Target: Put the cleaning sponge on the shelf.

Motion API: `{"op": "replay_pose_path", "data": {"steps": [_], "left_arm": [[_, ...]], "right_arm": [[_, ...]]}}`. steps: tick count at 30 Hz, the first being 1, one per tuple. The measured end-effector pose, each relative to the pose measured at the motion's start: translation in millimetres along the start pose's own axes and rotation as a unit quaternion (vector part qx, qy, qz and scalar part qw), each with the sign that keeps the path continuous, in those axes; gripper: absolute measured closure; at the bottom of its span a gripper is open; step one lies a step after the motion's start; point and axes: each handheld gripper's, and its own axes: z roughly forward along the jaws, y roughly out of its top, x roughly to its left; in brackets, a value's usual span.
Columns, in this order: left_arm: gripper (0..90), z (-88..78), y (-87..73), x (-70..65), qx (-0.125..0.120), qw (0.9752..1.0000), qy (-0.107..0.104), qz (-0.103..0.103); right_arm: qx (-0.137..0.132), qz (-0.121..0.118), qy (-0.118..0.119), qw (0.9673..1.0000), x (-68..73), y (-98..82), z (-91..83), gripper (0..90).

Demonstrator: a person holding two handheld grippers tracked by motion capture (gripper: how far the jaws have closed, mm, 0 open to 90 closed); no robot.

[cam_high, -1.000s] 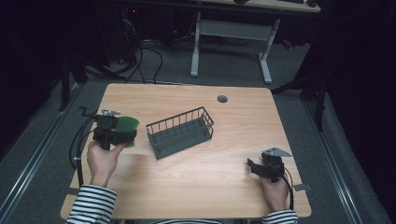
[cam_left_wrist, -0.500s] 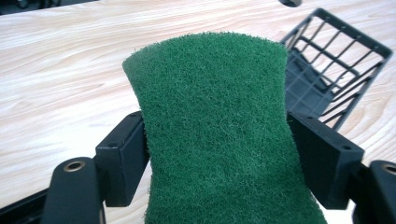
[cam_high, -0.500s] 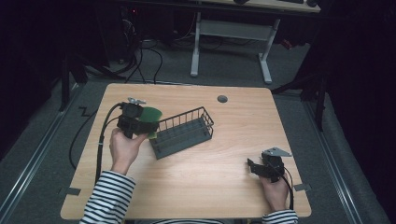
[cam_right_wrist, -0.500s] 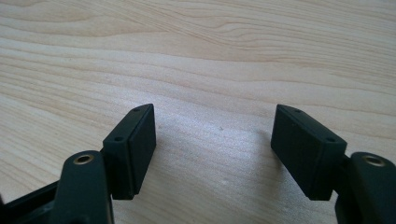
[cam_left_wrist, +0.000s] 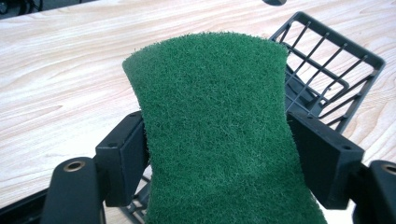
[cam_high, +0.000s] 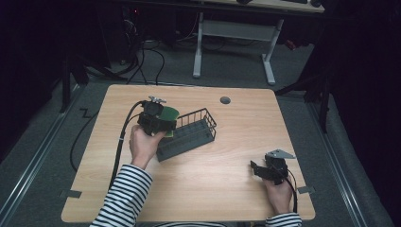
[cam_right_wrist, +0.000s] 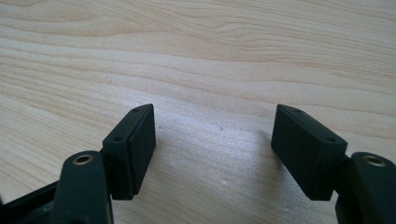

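A green scouring pad [cam_left_wrist: 219, 130] is pinched between the jaws of my left gripper [cam_high: 161, 124], which is shut on it. The pad [cam_high: 169, 115] hangs over the left end of a dark wire basket [cam_high: 189, 133] near the table's middle. In the left gripper view the basket's wire wall [cam_left_wrist: 327, 70] lies just behind and to the right of the pad. My right gripper [cam_high: 257, 169] rests low over the front right of the table, open, with only bare wood between its pads [cam_right_wrist: 135, 144].
The table is light wood [cam_high: 236, 198] with a small round dark grommet [cam_high: 225, 100] near its far edge. A black cable [cam_high: 120, 142] trails from the left gripper toward the front left. A desk frame and cables stand on the floor beyond the table.
My left gripper has carried the green pad rightward from the table's left side to over the basket's left end. The right gripper has stayed in place.
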Motion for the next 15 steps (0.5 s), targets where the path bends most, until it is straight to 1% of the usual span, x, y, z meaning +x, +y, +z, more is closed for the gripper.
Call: {"op": "replay_pose_path", "data": {"steps": [4, 7, 12, 15], "left_arm": [[25.8, 6.9, 0.4, -3.3, 0.007, 1.0, 0.002, 0.003], [25.8, 10.3, -0.2, -4.6, 0.007, 1.0, 0.005, 0.004], [25.7, 14.8, -1.8, -3.4, 0.012, 0.9998, 0.014, 0.005], [25.6, 16.5, -3.5, -2.4, 0.012, 0.9998, 0.015, 0.003]], "right_arm": [[0.0, -0.001, 0.001, 1.0, 0.3, 0.0, 0.0, 30.7], [0.0, 0.0, 0.001, 1.0, 0.4, 0.0, 0.0, 30.6], [0.0, 0.0, 0.001, 1.0, 0.4, 0.0, 0.0, 30.5], [0.0, 0.0, 0.002, 1.0, 0.4, 0.0, 0.0, 30.5]]}}
